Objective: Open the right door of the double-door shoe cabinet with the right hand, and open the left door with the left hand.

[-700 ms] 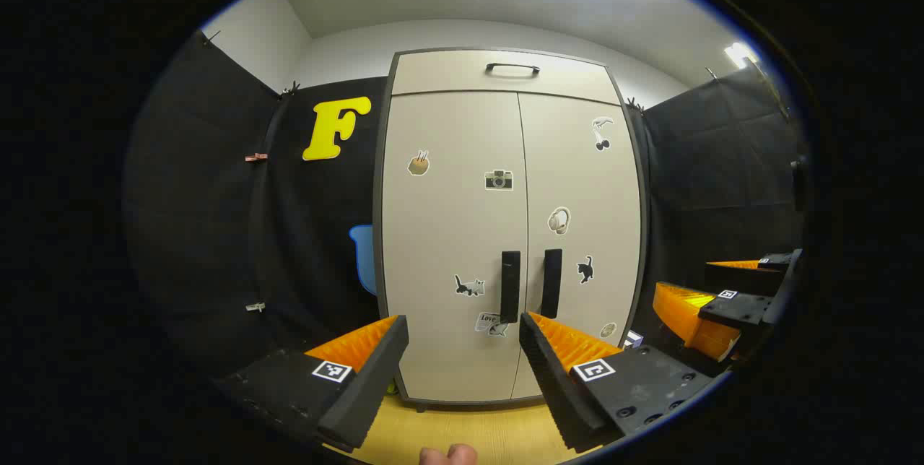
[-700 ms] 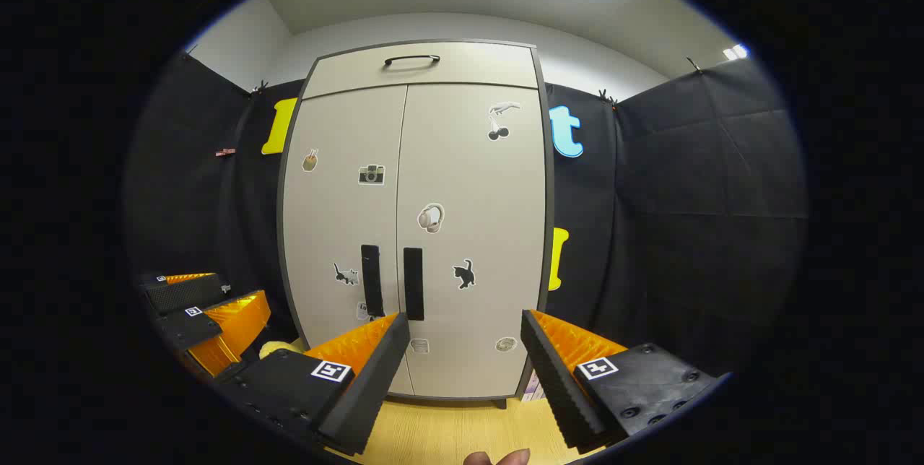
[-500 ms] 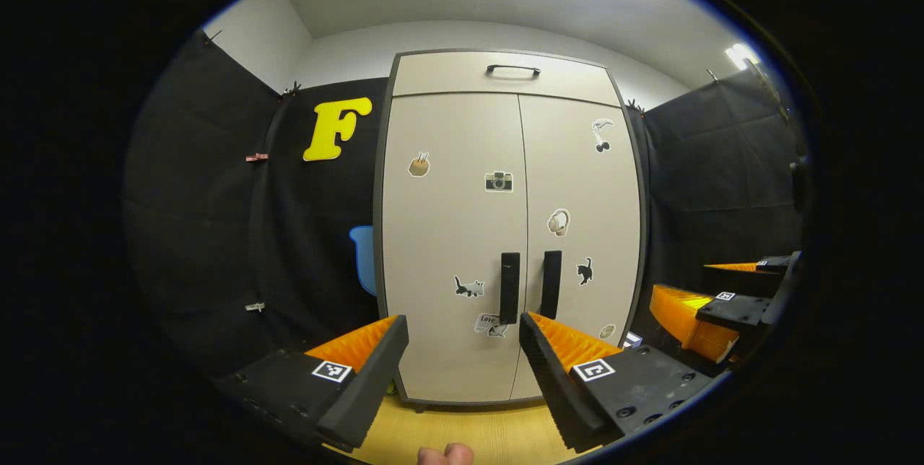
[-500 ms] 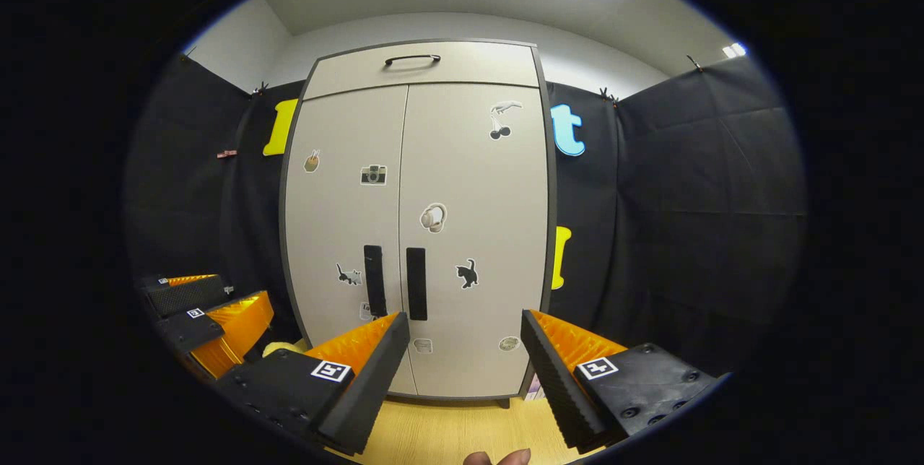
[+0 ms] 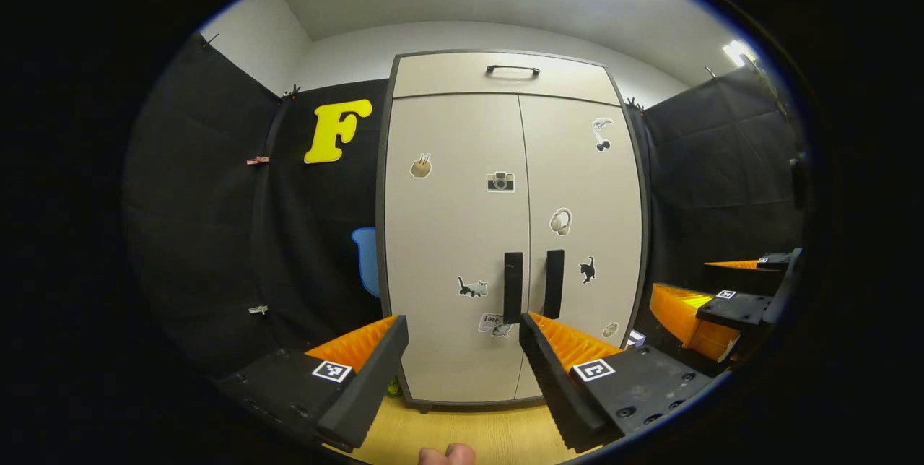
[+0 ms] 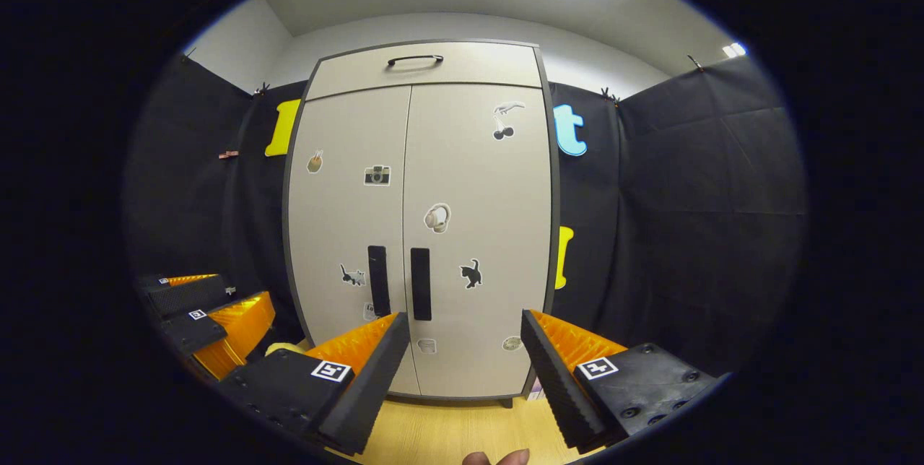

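Note:
A beige double-door shoe cabinet (image 5: 447,234) (image 6: 346,219) with stickers stands ahead, both doors closed. Two black vertical handles sit side by side at the centre seam: left door handle (image 5: 512,287) (image 6: 377,281), right door handle (image 5: 554,284) (image 6: 420,284). My left gripper (image 5: 463,331) is open, well short of the doors, with nothing between its fingers. My right gripper (image 6: 465,328) is open too and holds nothing, its gap lying right of the handles. The right gripper (image 5: 711,306) also appears at the right of the left gripper view, and the left gripper (image 6: 209,306) at the left of the right gripper view.
A top drawer with a curved black handle (image 5: 512,69) (image 6: 413,59) sits above the doors. Black cloth walls flank the cabinet on both sides. The floor (image 5: 469,432) is light wood. A fingertip of the person's hand (image 5: 447,455) shows at the bottom edge.
Both views have shifted slightly, so the cabinet sits a little further right and looks marginally closer. Both grippers stay open and both doors stay closed.

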The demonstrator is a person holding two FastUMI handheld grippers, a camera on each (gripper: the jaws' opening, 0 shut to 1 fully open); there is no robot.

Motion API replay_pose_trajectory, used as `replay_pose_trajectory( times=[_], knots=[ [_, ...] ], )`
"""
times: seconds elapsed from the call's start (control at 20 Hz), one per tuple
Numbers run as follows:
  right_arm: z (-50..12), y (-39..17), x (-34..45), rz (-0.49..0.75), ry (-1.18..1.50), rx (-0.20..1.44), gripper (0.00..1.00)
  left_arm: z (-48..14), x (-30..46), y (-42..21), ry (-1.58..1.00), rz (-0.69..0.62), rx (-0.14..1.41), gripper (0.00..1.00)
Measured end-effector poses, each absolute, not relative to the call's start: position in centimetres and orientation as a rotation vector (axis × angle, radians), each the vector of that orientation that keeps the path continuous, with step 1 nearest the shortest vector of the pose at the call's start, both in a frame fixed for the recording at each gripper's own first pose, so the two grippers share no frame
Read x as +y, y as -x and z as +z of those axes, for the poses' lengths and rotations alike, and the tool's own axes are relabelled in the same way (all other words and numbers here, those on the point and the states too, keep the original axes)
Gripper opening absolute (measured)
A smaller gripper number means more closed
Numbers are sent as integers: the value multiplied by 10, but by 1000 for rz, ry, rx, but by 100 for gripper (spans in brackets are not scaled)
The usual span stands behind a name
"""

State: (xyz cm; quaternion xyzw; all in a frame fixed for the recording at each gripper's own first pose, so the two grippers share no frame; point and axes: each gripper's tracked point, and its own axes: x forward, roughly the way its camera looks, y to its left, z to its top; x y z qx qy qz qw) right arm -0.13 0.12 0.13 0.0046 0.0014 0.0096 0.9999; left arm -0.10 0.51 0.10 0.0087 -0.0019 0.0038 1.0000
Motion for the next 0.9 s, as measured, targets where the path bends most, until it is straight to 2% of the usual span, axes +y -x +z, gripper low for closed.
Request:
replay_pose_trajectory(
  times=[0.45, 0.9],
  knots=[
    [3, -7, 2, 33, -21, -26, 98, -2, 17, 0, -20, 9, -6, 95],
    [-17, -101, 42, 74, -29, -15, 98, -24, 46, -16, -23, 22, 27, 95]
  ],
)
